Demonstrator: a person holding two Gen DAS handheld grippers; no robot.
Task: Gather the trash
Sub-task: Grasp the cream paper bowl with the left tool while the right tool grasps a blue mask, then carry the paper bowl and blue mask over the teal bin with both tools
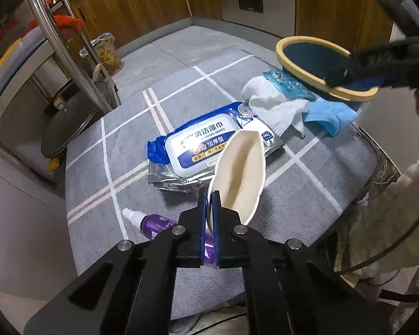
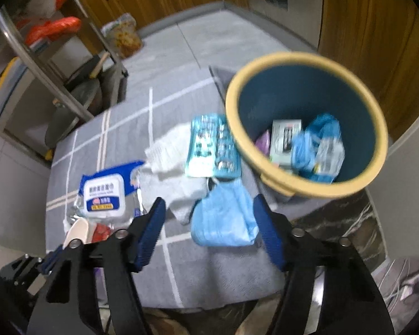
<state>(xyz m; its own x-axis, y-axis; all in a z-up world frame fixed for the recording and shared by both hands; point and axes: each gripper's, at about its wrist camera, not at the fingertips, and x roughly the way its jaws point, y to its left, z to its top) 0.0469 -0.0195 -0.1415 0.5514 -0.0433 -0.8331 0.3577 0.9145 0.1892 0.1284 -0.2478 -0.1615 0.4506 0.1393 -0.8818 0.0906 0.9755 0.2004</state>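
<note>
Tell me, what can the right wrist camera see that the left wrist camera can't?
Only the right wrist view looks inside the bin: a small box and blue wrappers lie there.

Only the left wrist view shows the purple spray bottle and the left gripper pinching the paper cup.

Both show the wipes pack, white tissue and blue mask.

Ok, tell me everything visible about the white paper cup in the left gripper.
The paper cup is cream-white inside and looks empty. It is squashed, so its mouth is pinched to a pointed oval. It tilts up and away from the camera, over the wet-wipes pack, though I can't tell whether they touch. The left gripper is shut on its wall near the lower edge. From the right wrist only a pale sliver shows.
</note>
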